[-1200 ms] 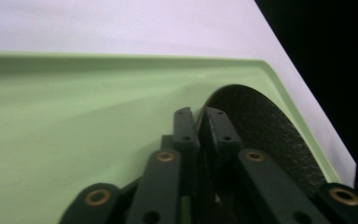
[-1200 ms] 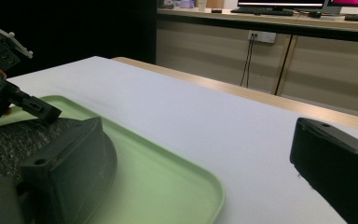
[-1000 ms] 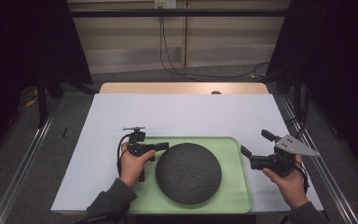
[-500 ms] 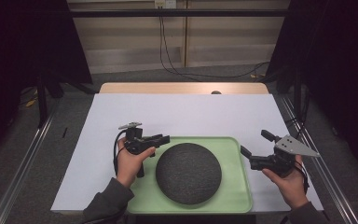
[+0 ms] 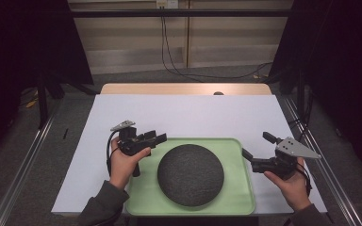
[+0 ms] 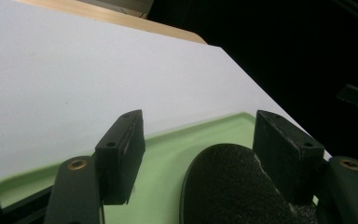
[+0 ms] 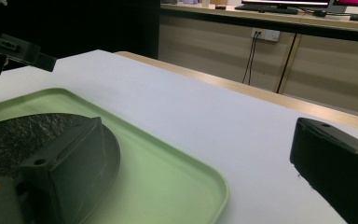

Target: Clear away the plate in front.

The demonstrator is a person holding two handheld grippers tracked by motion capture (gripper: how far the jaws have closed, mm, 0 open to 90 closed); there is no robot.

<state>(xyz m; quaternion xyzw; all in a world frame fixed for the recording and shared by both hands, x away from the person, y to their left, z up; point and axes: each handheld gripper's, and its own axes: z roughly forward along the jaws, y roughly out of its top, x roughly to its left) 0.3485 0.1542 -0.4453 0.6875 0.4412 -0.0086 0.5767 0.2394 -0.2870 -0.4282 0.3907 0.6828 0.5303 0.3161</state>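
Both hand-held grippers, left (image 5: 158, 138) and right (image 5: 257, 149), gape empty; tray's (image 5: 238, 197) near edge hidden.

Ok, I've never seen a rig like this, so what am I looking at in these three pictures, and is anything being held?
No robot arm here: a person holds a tool in each hand. The high view looks down on the table from above; the left hand-held gripper is at its left, the right hand-held gripper at its right. The other two pictures come from cameras riding on those tools, looking along their own black jaws. On the white table cover lies a light green plastic tray, and on it a dark grey, rough round dome. The left jaws have just been opening; they stand apart beside the dome's edge, pads clear of it. The right jaws are wide apart near the tray's right rim. Nothing is held.
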